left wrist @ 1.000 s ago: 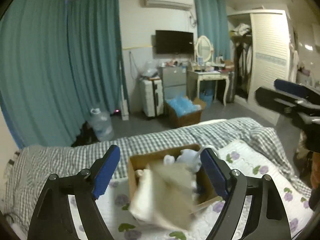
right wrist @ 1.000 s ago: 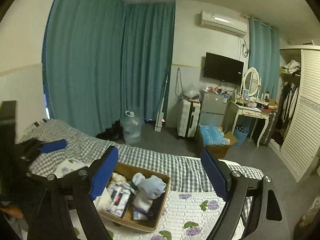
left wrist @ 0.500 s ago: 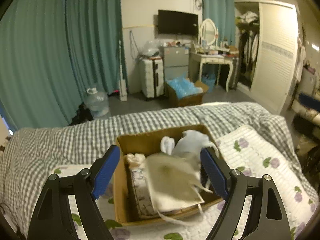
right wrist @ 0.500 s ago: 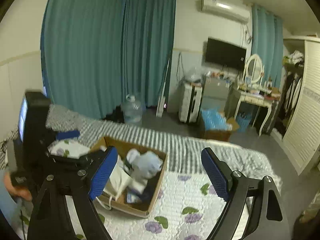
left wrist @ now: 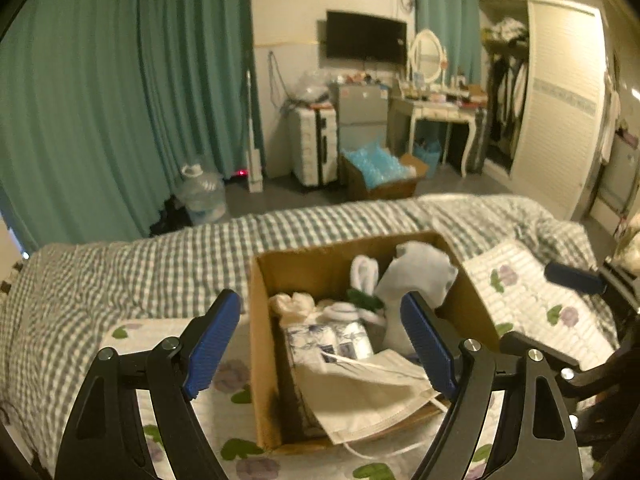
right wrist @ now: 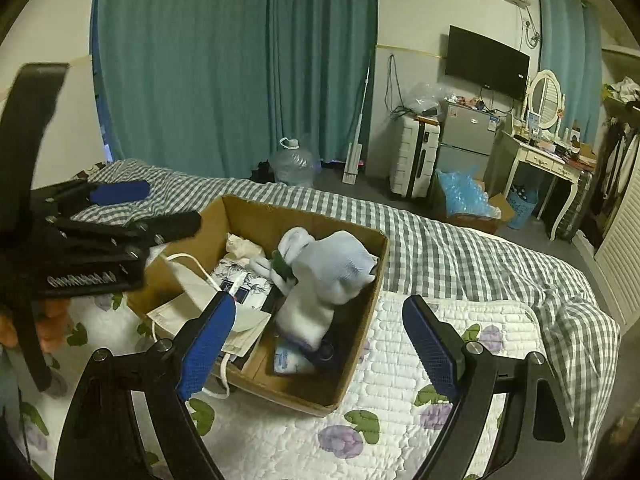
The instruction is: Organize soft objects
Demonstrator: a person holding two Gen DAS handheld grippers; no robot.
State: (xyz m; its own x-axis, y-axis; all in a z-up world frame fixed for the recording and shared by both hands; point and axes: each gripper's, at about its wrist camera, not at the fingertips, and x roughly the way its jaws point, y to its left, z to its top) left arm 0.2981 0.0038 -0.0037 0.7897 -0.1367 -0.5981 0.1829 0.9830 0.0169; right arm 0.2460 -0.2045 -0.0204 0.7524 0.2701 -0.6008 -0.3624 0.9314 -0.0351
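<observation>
An open cardboard box [left wrist: 260, 340] [right wrist: 260, 216] sits on the bed. It holds a pale blue sock bundle [left wrist: 416, 272] [right wrist: 336, 268], rolled white socks [left wrist: 364, 272], a cream cloth [left wrist: 292, 304] and printed tissue packs [left wrist: 328, 340] [right wrist: 236, 276]. A white face mask [left wrist: 360, 396] [right wrist: 188, 292] lies over the box's near rim, its ear loops hanging outside. My left gripper [left wrist: 320, 304] hovers open over the box with nothing between its fingers. My right gripper [right wrist: 318, 304] is open and empty too, above the box's right side. Each gripper shows at the edge of the other's view.
The box rests on a white quilted mat with purple flowers [right wrist: 440, 344] over a grey checked blanket [left wrist: 120, 272]. On the floor beyond the bed stand a water jug [left wrist: 200, 196], a white suitcase [right wrist: 414, 156], a box of blue bags [left wrist: 376, 172], a dressing table and a wardrobe.
The face mask, earlier blurred in the air between the left fingers, has dropped and now lies on the box's near rim. Both grippers have come down closer to the box.
</observation>
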